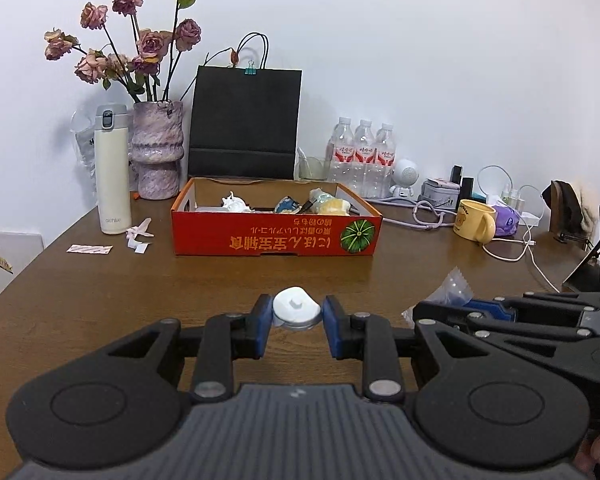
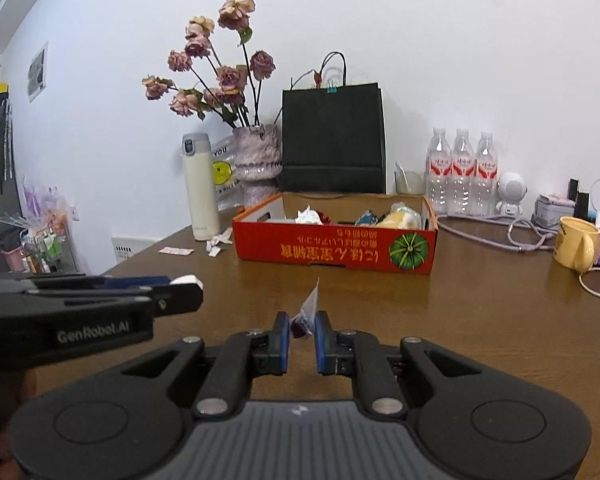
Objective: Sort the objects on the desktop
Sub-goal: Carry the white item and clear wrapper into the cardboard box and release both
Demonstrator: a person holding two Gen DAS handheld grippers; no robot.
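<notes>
A white tealight [image 1: 296, 312] is clamped in the left gripper [image 1: 296, 322], a clear wrapper [image 2: 306, 312] in the right gripper [image 2: 302, 330] (both low, frame centre); carrying toward the red box [image 1: 276, 236] is judged next, calling for release inside it.

Glossy wood table [image 1: 100, 288], matt cardboard box [image 1: 276, 236] (red print), clear plastic wrapper [image 2: 310, 306]

On the table [image 1: 100, 280] the box [image 1: 276, 236] sits centrally; a bag [image 1: 244, 124] stands behind it; flask [image 1: 112, 172] and vase [image 1: 158, 148] left; bottles [image 1: 362, 156] and mug [image 1: 474, 220] right.
</notes>
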